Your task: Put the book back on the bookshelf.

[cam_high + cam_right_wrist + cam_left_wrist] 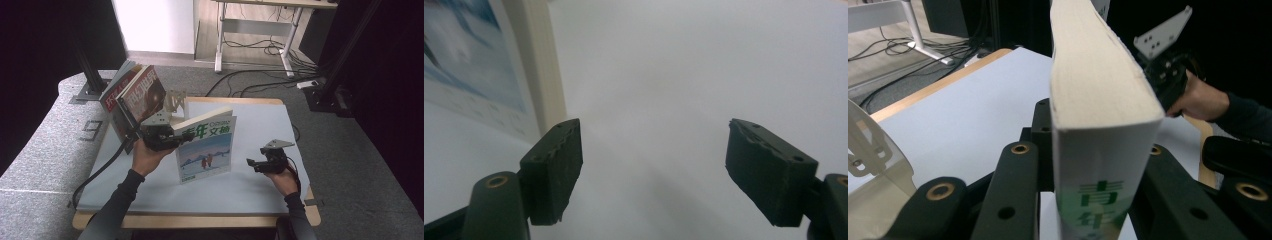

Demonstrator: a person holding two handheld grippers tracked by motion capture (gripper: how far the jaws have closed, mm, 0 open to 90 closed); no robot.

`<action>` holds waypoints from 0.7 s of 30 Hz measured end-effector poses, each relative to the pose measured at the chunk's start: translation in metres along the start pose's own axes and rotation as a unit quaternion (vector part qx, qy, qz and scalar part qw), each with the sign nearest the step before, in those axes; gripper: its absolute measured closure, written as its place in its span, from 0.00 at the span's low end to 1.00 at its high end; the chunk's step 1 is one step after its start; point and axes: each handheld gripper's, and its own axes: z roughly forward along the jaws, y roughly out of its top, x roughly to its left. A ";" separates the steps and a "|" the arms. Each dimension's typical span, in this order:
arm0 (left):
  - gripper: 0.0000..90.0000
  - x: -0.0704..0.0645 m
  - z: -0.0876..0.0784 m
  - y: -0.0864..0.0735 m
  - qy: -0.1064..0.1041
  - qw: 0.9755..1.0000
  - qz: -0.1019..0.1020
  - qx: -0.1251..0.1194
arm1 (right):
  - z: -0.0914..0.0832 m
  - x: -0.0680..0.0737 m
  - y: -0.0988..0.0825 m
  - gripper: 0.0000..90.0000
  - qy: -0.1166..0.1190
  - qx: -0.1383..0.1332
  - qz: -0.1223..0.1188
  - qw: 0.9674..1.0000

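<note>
Pale table mat (260, 125): left claw (176, 141) grips upright book (207, 150); right claw (651, 165) gapes wide.

Thick book (1100, 125) cut off at the top and bottom edges in the left gripper view, hiding the fingers' contact; snow-scene cover (464, 65) blurred and cropped in the right gripper view; leaning magazines (132, 97) partly overlap

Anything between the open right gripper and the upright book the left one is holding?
Nothing visible: bare pale table cover lies between the right gripper and the thick green-titled paperback book, which the left gripper clamps near its spine.
</note>
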 end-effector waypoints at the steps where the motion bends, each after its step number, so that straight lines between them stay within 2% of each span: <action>1: 0.82 0.000 0.000 0.000 0.000 1.000 -0.001 -0.001 | 0.001 -0.001 -0.004 0.22 0.000 0.005 0.003 1.000; 6: 0.82 0.001 0.001 0.000 0.002 1.000 -0.009 -0.002 | 0.008 -0.008 -0.020 0.15 -0.011 0.031 0.015 0.999; 10: 0.82 0.002 0.001 0.001 0.007 1.000 -0.017 -0.004 | 0.013 -0.011 -0.026 0.14 -0.027 0.045 0.022 0.998; 15: 0.82 0.005 -0.003 0.004 0.016 1.000 -0.020 -0.005 | 0.019 -0.016 -0.035 0.01 -0.043 0.062 0.026 0.997; 21: 0.82 0.007 -0.013 0.008 0.029 0.999 -0.022 -0.009 | 0.021 -0.015 -0.038 0.00 -0.045 0.053 0.027 0.997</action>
